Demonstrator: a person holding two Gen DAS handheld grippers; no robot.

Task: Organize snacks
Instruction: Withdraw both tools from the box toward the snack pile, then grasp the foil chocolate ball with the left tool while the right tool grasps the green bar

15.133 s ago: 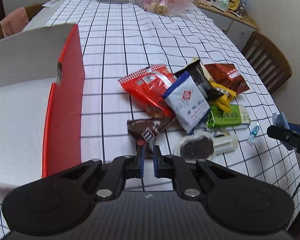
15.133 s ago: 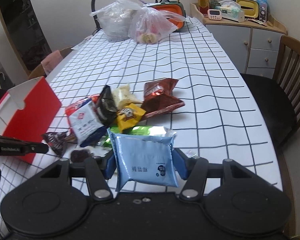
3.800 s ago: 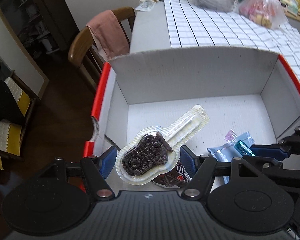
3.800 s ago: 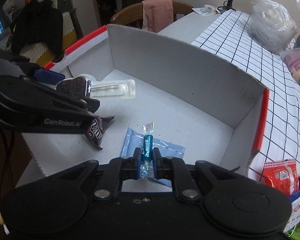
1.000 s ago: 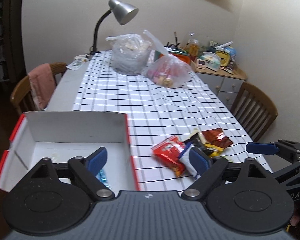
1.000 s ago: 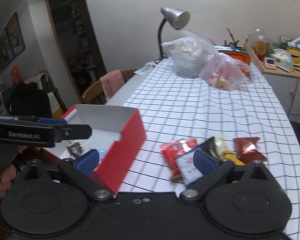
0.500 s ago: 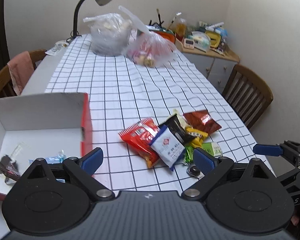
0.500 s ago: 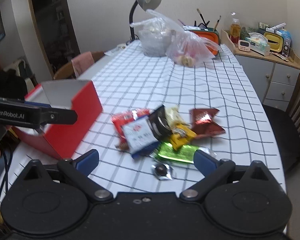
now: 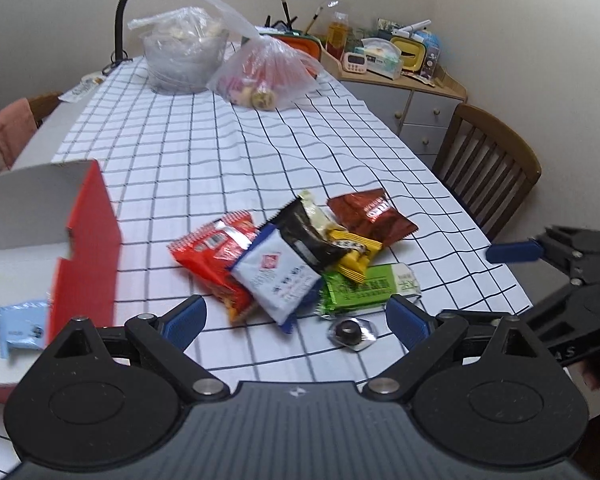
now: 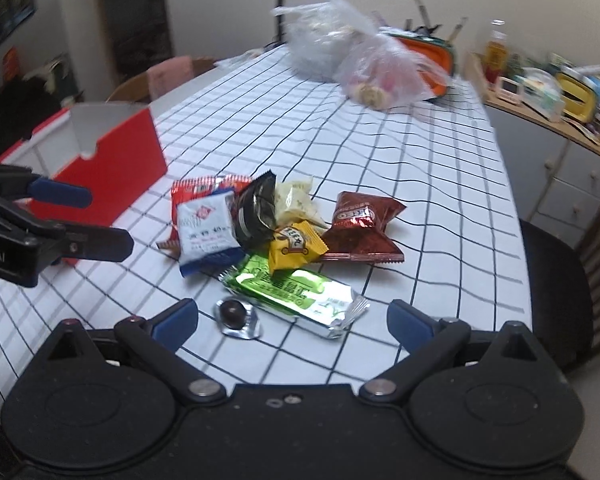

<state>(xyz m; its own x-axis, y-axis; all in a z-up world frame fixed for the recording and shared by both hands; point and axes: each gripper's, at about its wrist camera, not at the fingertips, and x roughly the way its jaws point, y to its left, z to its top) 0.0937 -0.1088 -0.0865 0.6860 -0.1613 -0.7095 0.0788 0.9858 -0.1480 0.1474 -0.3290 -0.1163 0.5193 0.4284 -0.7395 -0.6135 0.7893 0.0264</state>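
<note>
Jaws on both grippers stand spread wide and empty, hovering above the checked surface [image 9: 260, 148]. At far left sits the red box [image 9: 88, 248], white inside, with a pale blue packet [image 9: 22, 326] already lying in it. Right of the box, well apart from it, the snack pile rests on the cloth: a red packet [image 9: 214, 254], a white and blue packet [image 9: 278, 276], a black packet [image 9: 308, 236], a yellow packet [image 9: 354, 256], a green bar [image 9: 364, 288] and a dark red packet [image 9: 370, 214]. A small foil-wrapped chocolate [image 10: 236, 316] lies alone at the near edge, just beside the green bar.

The left gripper [image 9: 296, 320] and right gripper [image 10: 294, 320] each frame the pile. A good next pick is probably the lone chocolate or the green bar: come down from above, close on one wrapper edge only, lift clear before carrying it to the box.

Readable writing: "REO", likely Oreo, on the dark red packet; "oot.AI" on the left gripper. Other labels are too blurred to read.
</note>
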